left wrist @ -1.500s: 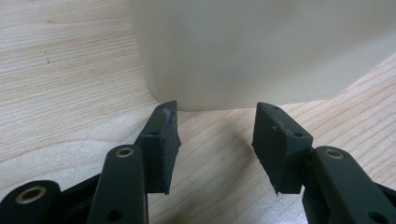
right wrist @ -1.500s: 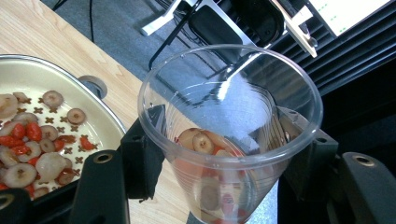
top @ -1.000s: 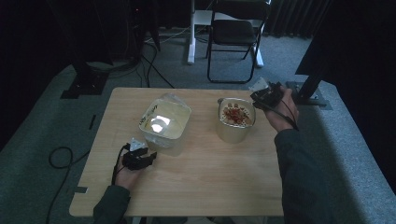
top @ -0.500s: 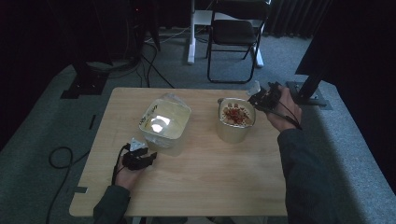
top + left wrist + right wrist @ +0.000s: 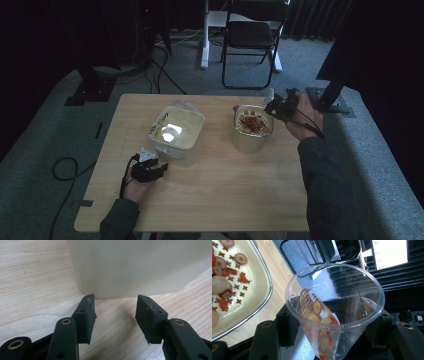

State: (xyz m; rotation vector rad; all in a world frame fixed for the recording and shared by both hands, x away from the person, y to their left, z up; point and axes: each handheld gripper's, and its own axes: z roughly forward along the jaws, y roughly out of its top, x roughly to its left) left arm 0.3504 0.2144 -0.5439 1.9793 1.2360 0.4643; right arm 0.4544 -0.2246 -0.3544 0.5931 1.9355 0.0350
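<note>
The right gripper (image 5: pixel 278 106) is held at the far right of the table, just beside the right rim of the food container (image 5: pixel 253 127), and its jaws are closed on a clear plastic cup (image 5: pixel 332 315). In the right gripper view the cup is clamped at its lower sides between the two black jaws, and a few pieces of food are seen clinging to its inner wall. The cup's long axis is tilted, with the open mouth turned up and towards the camera; the container of red and brown pieces lies just to its left in that view.

The left gripper (image 5: pixel 159 170) is rested on the near left part of the table, and its jaws are spread wide with nothing between them. In the left gripper view the pads (image 5: pixel 86 315) are seen just short of the pale wall of a translucent tub (image 5: pixel 140 265), not pressed on it. In the high view this tub (image 5: pixel 176 131) is placed left of centre, well apart from the food container.

The surface is a light wooden table (image 5: pixel 210 200), set on grey carpet. A folding chair (image 5: pixel 250 40) is placed beyond the far edge, and a black cable (image 5: pixel 65 170) is looped on the floor at the left.
</note>
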